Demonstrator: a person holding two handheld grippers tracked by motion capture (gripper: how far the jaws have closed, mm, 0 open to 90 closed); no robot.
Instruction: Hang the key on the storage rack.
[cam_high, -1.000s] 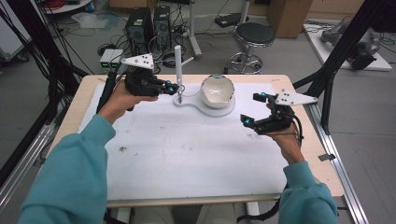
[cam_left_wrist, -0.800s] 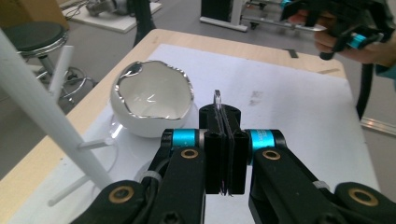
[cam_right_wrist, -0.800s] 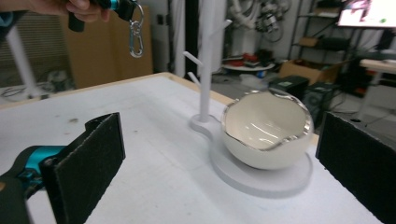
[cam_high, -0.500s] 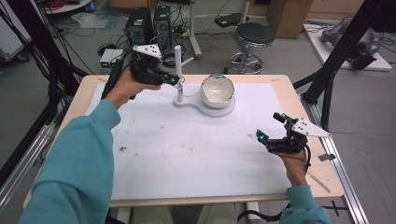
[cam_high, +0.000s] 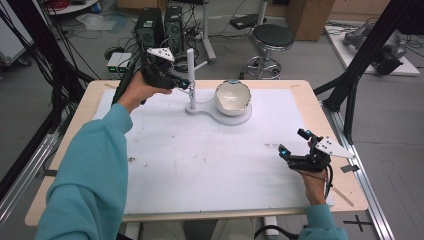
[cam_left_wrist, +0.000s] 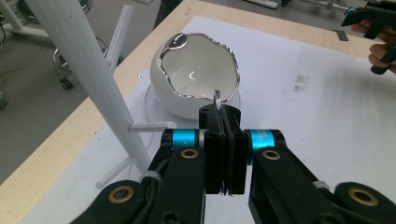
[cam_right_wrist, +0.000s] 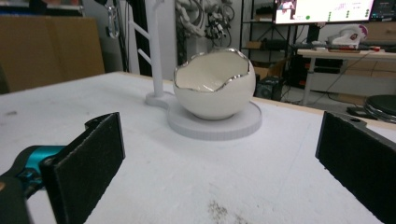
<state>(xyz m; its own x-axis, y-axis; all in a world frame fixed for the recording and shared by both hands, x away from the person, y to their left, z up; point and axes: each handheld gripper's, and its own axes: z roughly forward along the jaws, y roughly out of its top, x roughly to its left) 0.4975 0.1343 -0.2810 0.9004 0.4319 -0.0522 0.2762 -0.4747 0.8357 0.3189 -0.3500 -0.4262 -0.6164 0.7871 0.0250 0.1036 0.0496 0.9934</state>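
My left gripper (cam_high: 186, 85) is at the table's far left, right beside the white stand post (cam_high: 190, 75). In the left gripper view its jaws (cam_left_wrist: 224, 114) are shut on a thin metal ring (cam_left_wrist: 217, 99), whose top edge pokes out above the pads. A short peg (cam_left_wrist: 149, 126) of the post (cam_left_wrist: 88, 79) lies just left of the jaw tips. The white egg-shaped bowl (cam_high: 232, 97) with a silver rim sits on the stand's round base (cam_high: 220, 117). My right gripper (cam_high: 293, 142) rests low near the front right, open with nothing between its pads (cam_right_wrist: 88, 158).
A white sheet (cam_high: 200, 160) covers most of the wooden table (cam_high: 325, 100). Black frame legs (cam_high: 350, 90) stand at the right edge. On the floor beyond the table are a stool (cam_high: 272, 37) and computer cases (cam_high: 160, 25).
My right gripper has dropped and pulled back from beside the bowl to the front right of the table. My left gripper has shifted slightly further along the post, still shut.
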